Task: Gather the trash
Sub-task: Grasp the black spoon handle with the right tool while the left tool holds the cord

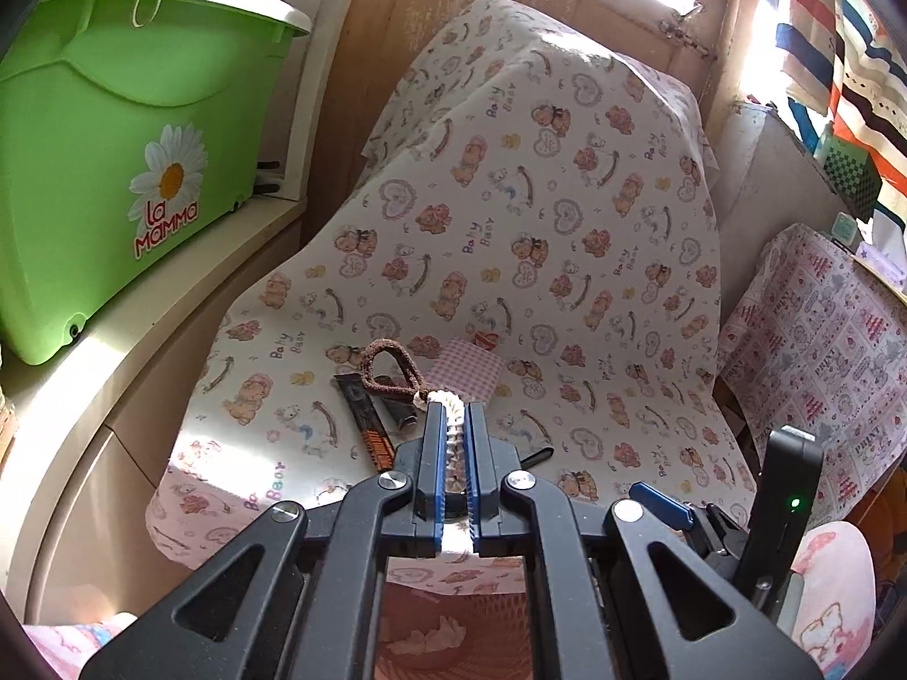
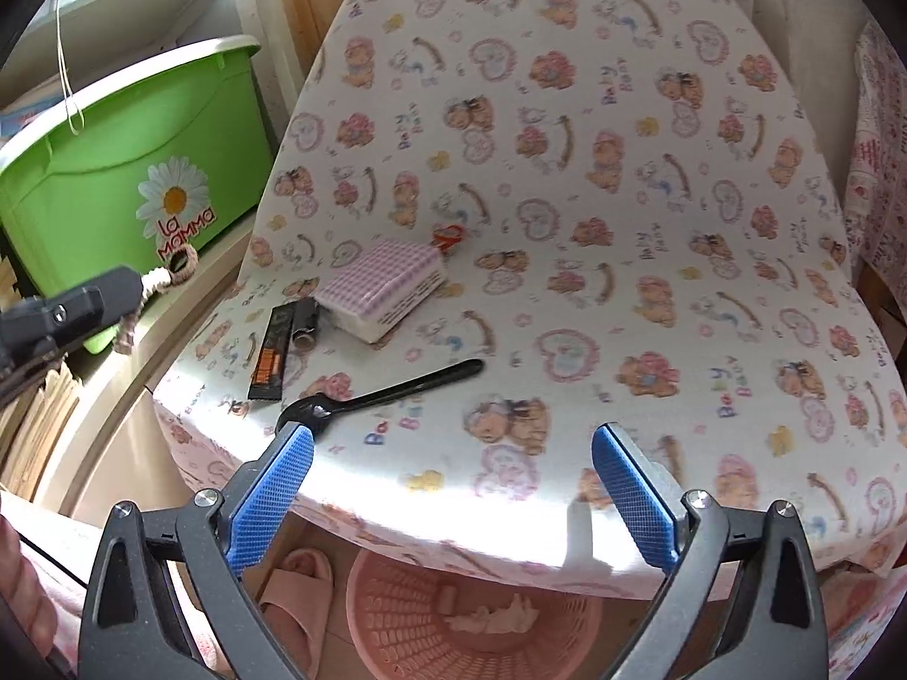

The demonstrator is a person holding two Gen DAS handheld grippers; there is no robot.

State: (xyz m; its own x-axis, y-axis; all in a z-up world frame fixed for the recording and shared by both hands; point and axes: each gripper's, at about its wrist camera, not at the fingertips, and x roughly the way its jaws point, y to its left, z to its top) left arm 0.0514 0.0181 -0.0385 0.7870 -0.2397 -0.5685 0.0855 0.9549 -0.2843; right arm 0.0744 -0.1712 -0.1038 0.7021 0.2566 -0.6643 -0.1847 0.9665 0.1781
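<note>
In the left wrist view, the left tongs (image 1: 452, 413) sit at the bottom centre, closed tight on a fuzzy hair tie (image 1: 397, 377); its cream part is pinched between the blue pads, its brown loop sticks out past the tips. In the right wrist view, the right tongs (image 2: 453, 442) stand wide apart at the bottom, holding nothing; below them, on the floor, a pink basket (image 2: 397, 595) holds crumpled tissue (image 2: 499, 617), with a pink slipper (image 2: 295, 589) just left of it. Just beyond the left pad lies a black plastic spoon (image 2: 385, 391) on the worktop (image 2: 623, 226), which wears a bear-print cloth; further back, a dark wrapper (image 2: 272, 354), a small dark tube (image 2: 306, 320) and a pink checked tissue pack (image 2: 385, 283); beyond that, a small red scrap (image 2: 448, 238). At the far left, a green tub (image 2: 113, 181) stands on a shelf.
</note>
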